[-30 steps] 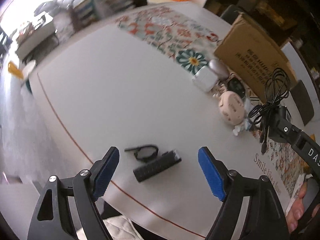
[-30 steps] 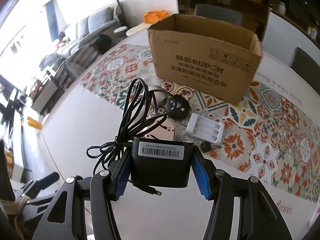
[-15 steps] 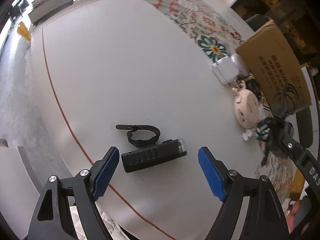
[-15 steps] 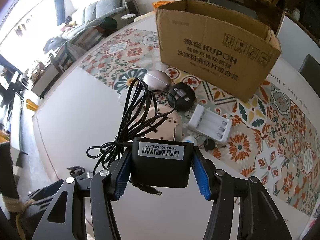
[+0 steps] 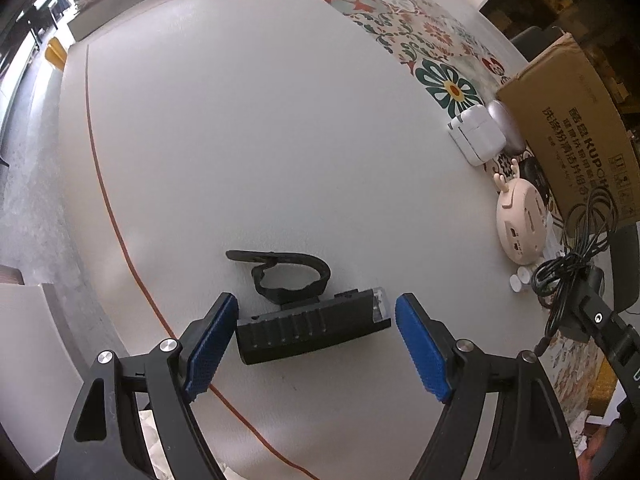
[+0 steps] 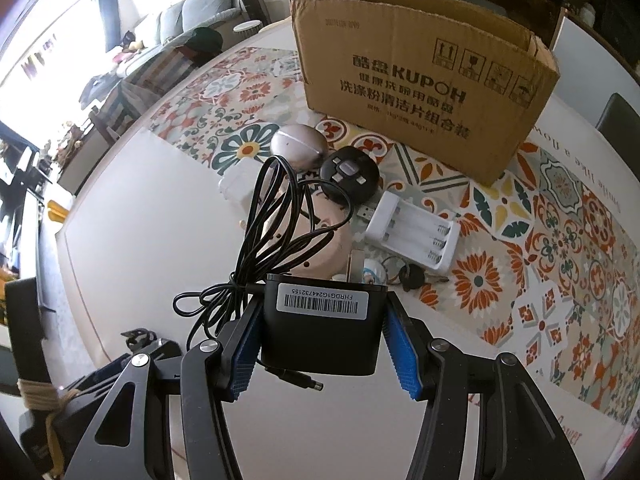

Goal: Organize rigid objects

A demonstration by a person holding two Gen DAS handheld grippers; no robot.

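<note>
Black ribbed bike light (image 5: 312,330): lying flat on the white tabletop (image 5: 260,140) near its front edge, its curled black rubber strap (image 5: 288,276) trailing behind it, well apart from the other clutter.
Left gripper (image 5: 316,340): hanging over the light with blue pads spread wide on either side of it, touching nothing; the left pad is sitting almost at the light's end, the right pad a little off the lens end.
Right gripper (image 6: 322,340): clenched on a black power adapter (image 6: 324,328) with a white barcode label, its bundled black cable (image 6: 276,232) looping up and forward.
Slip risk: the jaws are lining up along the light's long axis, so closing there is likely squeezing it end to end; the smooth lens end could be skidding out sideways.
Strap risk: the strap could be catching a pad or dragging on the table, twisting the light in the grip.
Cable risk: the adapter's loose loops and dangling plug tip could be snagging on the items below or on the rim of the brown cardboard box (image 6: 424,88).
Surface: white table with a thin orange border line and a floral patterned runner (image 6: 560,240) carrying the box, a white battery charger (image 6: 412,232) and small gadgets.
Room: a living room with a grey sofa (image 6: 192,12) is showing beyond the table, bright daylight coming in.
</note>
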